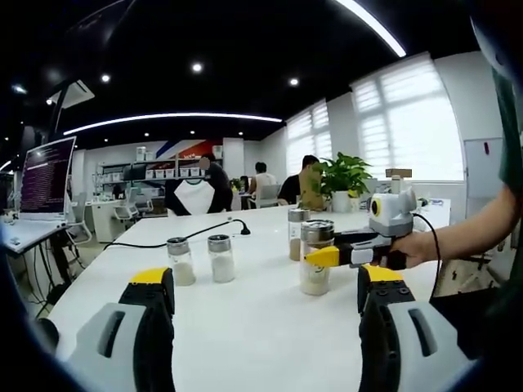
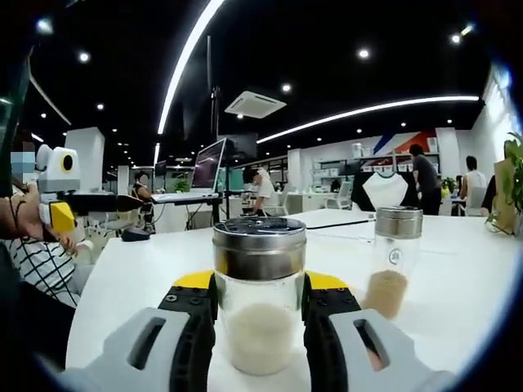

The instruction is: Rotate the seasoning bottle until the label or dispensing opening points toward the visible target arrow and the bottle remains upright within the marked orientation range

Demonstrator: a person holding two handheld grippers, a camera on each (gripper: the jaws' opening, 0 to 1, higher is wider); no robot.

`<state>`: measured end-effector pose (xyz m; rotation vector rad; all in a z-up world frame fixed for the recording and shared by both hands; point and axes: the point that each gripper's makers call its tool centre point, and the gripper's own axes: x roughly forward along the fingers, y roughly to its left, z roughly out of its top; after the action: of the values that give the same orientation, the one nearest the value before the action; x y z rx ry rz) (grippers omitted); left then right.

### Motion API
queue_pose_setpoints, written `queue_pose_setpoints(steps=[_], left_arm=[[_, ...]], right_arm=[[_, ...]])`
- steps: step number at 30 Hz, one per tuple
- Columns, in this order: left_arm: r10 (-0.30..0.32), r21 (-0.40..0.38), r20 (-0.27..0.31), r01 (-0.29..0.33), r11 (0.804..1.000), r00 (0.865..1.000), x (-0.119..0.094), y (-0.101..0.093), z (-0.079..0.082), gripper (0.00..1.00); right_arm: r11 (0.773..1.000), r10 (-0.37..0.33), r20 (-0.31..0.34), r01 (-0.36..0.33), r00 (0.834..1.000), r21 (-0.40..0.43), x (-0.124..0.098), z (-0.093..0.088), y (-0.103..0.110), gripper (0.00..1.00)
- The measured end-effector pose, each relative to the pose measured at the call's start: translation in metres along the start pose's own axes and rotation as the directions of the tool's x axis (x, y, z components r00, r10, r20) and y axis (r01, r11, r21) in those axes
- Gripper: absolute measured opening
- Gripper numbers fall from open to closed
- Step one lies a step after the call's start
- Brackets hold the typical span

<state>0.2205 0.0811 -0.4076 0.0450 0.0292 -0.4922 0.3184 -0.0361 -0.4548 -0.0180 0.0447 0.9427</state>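
1. Left gripper view: the left gripper [image 1: 265,306] sits low over the near edge of the white worktop [image 1: 261,327]. Its two jaws are wide apart, and nothing is between them.
2. The seasoning bottle [image 1: 315,257] stands upright near the middle of the worktop, a bit toward the right side. It is clear glass with a shiny metal lid and has pale powder in the bottom.
3. The right gripper [image 1: 325,256] comes in from the right, held by a hand [image 1: 421,245]. Its yellow tip is touching the side of the seasoning bottle.
4. A second bottle [image 1: 296,233] with brown powder stands just behind the seasoning bottle.
5. Two small shakers [image 1: 200,260] with white powder stand side by side, further left on the worktop.
6. A black cable [image 1: 176,237] lies across the far part of the worktop. A green plant [image 1: 343,175] stands near the far right corner.
7. Right gripper view: the seasoning bottle [image 2: 259,294] stands straight up between the jaws of the right gripper [image 2: 260,306]. Both jaws press on its glass sides, so the gripper is holding it tight.
8. The brown powder bottle [image 2: 394,261] stands near it on the right. The left gripper [image 2: 61,214] shows at the left side.
9. I cannot see any label or arrow mark.
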Motion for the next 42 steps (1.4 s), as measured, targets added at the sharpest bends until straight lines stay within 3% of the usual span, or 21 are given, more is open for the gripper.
queue_pose_setpoints(steps=[8,13,19,25,30,32,37,42], left_arm=[[0.002,-0.001,0.016,-0.002,1.0,1.0,-0.001,0.0,0.007,0.98],[0.016,-0.024,0.016,-0.016,1.0,1.0,0.001,0.001,0.006,0.99],[0.031,-0.035,0.019,-0.03,0.999,0.999,-0.001,0.005,0.005,0.99],[0.026,-0.037,0.019,-0.026,0.999,0.999,0.0,0.004,0.005,0.99],[0.024,-0.038,0.019,-0.023,0.999,1.0,0.002,0.003,0.006,0.99],[0.023,-0.041,0.023,-0.022,0.999,0.999,0.003,0.003,0.007,0.99],[0.022,-0.04,0.023,-0.022,0.999,0.999,0.003,0.001,0.006,0.99],[0.022,-0.045,0.02,-0.021,0.999,1.0,0.003,0.001,0.004,0.99]], right_arm=[[0.992,0.123,-0.005,-0.123,0.992,0.004,0.001,0.0,0.005,0.39],[0.978,0.209,-0.008,-0.209,0.978,0.003,0.001,0.0,0.01,0.39],[0.967,0.254,-0.025,-0.254,0.967,0.012,-0.001,-0.003,0.013,0.39],[0.966,0.258,-0.054,-0.259,0.965,-0.012,-0.001,-0.007,0.014,0.39],[0.968,0.252,-0.071,-0.251,0.965,0.028,-0.001,-0.01,0.013,0.4],[0.971,0.24,-0.088,-0.239,0.967,0.025,-0.002,-0.012,0.011,0.45],[0.978,0.19,-0.018,-0.188,0.982,0.091,-0.007,0.0,0.005,0.49],[0.99,0.12,-0.02,-0.118,0.993,0.077,-0.011,0.004,0.001,0.54]])
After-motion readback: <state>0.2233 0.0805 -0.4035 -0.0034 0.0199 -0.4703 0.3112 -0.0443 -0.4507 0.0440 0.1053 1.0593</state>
